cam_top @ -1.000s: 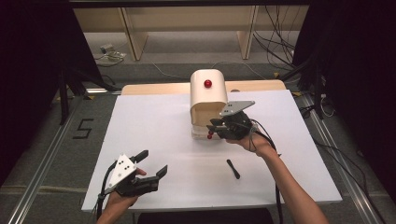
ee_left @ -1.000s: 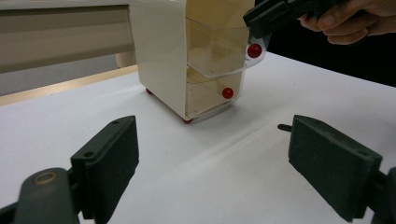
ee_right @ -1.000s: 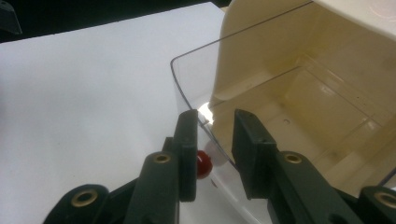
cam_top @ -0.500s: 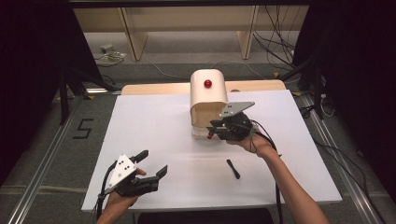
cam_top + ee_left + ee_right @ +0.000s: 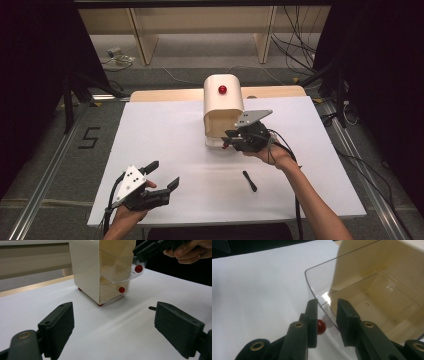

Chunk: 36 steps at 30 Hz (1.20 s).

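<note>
My left claw (image 5: 161, 175) is just hanging low near my edge of the surface, jaws spread wide with nothing between them, hand (image 5: 131, 206) wrapped around the grip. Right arm's stretched forward, wrist angled in toward the left, and the right claw (image 5: 325, 315) has its jaws drawn close together.

Both grippers, the left gripper (image 5: 159, 176) and the right gripper (image 5: 229, 140), are black, each with a grey three-cornered plate, brass-coloured screws and a black cable.
</note>
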Tool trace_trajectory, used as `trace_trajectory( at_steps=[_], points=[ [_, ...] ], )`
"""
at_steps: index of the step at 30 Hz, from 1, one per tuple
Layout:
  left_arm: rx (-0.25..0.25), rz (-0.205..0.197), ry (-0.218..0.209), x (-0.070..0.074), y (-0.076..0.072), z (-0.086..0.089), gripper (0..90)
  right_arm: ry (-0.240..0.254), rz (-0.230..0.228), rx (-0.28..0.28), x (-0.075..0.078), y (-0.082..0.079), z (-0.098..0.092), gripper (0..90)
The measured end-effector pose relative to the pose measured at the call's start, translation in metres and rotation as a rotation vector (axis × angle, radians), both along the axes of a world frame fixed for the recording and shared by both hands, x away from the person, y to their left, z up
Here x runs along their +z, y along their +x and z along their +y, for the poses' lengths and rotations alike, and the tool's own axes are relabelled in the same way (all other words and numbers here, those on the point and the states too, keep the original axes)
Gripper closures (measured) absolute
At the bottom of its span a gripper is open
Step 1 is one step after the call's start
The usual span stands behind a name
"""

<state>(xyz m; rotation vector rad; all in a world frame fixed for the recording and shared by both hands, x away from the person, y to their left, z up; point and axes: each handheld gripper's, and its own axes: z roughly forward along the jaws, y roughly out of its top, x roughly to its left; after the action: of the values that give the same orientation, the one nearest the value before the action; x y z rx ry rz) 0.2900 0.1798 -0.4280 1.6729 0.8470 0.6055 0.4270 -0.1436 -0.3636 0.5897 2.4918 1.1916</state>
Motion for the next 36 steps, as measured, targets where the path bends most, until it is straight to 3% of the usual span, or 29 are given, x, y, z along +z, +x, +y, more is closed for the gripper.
trace_trajectory(
  at_steps=[18,36],
  points=[
    [0.0,-0.001,-0.001,0.0,0.0,0.0,16.0,-0.002,0.001,0.012,0.0,-0.002,0.0,68.2],
    [0.002,-0.002,-0.001,0.0,0.0,0.0,15.9,0.061,-0.035,0.009,0.011,-0.007,-0.007,59.0]
  ],
)
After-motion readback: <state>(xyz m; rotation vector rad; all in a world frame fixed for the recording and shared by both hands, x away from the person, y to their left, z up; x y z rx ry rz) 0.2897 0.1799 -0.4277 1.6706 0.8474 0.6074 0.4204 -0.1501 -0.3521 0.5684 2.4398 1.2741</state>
